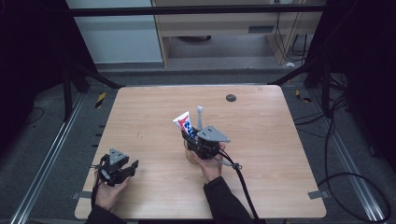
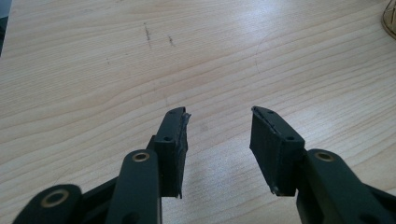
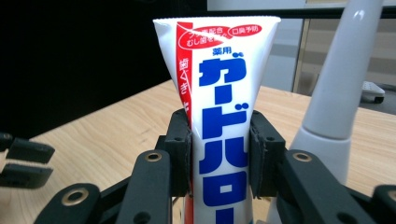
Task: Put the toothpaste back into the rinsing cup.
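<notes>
My right gripper (image 3: 220, 154) pinches a light, soft, squashable toothpaste tube (image 3: 218, 93) mid-body, best held there gently; my left gripper (image 2: 219, 140) gapes empty.

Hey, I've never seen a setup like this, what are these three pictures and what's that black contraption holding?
There is no robot here: a person at a wooden table holds a two-jaw tool in each hand. The high view looks down from above. The other two views come from cameras riding on each tool, looking along its black jaws. The left gripper is open over bare wood near the table's front edge. The right gripper is shut on a toothpaste tube, white with red and blue print, standing upright. Beside it rises a white toothbrush handle. Both seem to stand in a clear cup, though that is hard to make out.
</notes>
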A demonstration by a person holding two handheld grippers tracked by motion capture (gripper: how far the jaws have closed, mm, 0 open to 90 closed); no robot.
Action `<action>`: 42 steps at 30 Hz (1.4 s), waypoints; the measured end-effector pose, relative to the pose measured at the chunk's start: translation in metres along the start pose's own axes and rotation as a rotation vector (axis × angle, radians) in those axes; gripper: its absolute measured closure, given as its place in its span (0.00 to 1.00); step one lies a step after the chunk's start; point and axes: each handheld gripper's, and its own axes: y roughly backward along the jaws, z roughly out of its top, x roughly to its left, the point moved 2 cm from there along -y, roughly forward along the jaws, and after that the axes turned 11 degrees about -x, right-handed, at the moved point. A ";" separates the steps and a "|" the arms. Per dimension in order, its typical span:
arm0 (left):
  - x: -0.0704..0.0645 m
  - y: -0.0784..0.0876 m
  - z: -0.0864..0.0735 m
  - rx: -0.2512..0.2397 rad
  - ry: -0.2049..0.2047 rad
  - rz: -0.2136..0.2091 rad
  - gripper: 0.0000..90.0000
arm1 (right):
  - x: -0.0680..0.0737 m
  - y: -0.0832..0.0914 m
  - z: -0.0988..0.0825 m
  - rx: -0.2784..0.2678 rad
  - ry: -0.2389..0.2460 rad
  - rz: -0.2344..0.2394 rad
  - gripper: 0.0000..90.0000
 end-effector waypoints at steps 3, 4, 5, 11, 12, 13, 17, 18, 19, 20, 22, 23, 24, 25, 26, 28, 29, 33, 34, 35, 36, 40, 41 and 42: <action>0.000 0.000 0.000 0.002 0.001 -0.001 0.62 | 0.001 0.004 0.000 0.026 0.007 -0.003 0.72; 0.000 0.000 0.000 0.002 0.001 -0.001 0.62 | 0.002 0.005 0.000 0.041 0.006 -0.001 0.72; 0.000 0.000 0.000 0.002 0.001 -0.001 0.62 | 0.002 0.006 0.000 0.049 0.008 0.002 0.71; 0.000 0.000 0.000 0.003 0.001 0.003 0.62 | 0.002 0.010 0.004 0.129 0.002 0.017 0.65; 0.000 0.000 0.000 0.002 0.000 0.002 0.62 | 0.002 0.010 0.004 0.155 0.009 0.018 0.64; 0.000 0.000 0.000 0.002 0.000 0.003 0.62 | 0.002 0.011 0.004 0.175 0.017 0.018 0.63; 0.000 -0.001 0.000 0.006 0.000 0.002 0.62 | 0.000 0.013 0.001 0.253 0.025 0.007 0.56; 0.000 -0.001 0.000 0.007 0.000 0.002 0.62 | -0.001 0.014 0.001 0.249 0.025 0.006 0.55; 0.000 -0.001 0.000 0.007 0.001 0.002 0.62 | -0.001 0.015 0.003 0.252 0.024 -0.001 0.54; 0.000 -0.001 0.000 0.008 0.002 0.002 0.62 | -0.002 0.016 0.004 0.255 0.023 -0.003 0.52; 0.000 -0.001 -0.001 0.008 0.002 0.003 0.62 | -0.002 0.018 0.009 0.259 0.025 -0.010 0.45; 0.000 -0.001 -0.001 0.008 0.003 0.003 0.61 | -0.002 0.020 0.011 0.260 0.033 -0.010 0.43; 0.000 -0.001 -0.001 0.009 0.003 0.003 0.61 | -0.002 0.022 0.014 0.265 0.039 -0.010 0.40; 0.000 -0.001 -0.001 0.009 0.003 0.002 0.61 | -0.002 0.024 0.016 0.269 0.043 -0.007 0.36; 0.000 -0.001 -0.001 0.010 0.002 0.003 0.61 | -0.002 0.027 0.018 0.277 0.043 -0.004 0.32; 0.000 -0.001 -0.001 0.010 0.002 0.001 0.61 | -0.002 0.034 0.020 0.297 0.037 0.009 0.27; 0.000 -0.001 -0.001 0.011 0.001 0.000 0.61 | -0.003 0.036 0.020 0.301 0.033 0.009 0.23; 0.000 -0.001 -0.001 0.014 0.002 0.000 0.60 | -0.009 0.054 0.023 0.320 0.044 0.009 0.18; 0.000 -0.001 -0.002 0.015 0.003 -0.001 0.60 | -0.010 0.060 0.023 0.324 0.042 0.007 0.16; 0.000 -0.001 -0.002 0.015 0.004 0.000 0.60 | -0.012 0.064 0.024 0.323 0.044 0.007 0.16; 0.000 -0.001 -0.002 0.016 0.004 0.000 0.60 | -0.015 0.070 0.024 0.324 0.041 0.009 0.16; 0.001 -0.001 -0.002 0.019 0.008 0.001 0.58 | -0.034 0.097 0.017 0.324 0.029 -0.027 0.15; 0.001 -0.001 -0.002 0.019 0.008 0.001 0.58 | -0.039 0.104 0.015 0.325 0.023 -0.038 0.14; 0.001 -0.001 -0.002 0.020 0.008 0.001 0.57 | -0.043 0.108 0.012 0.328 0.019 -0.047 0.14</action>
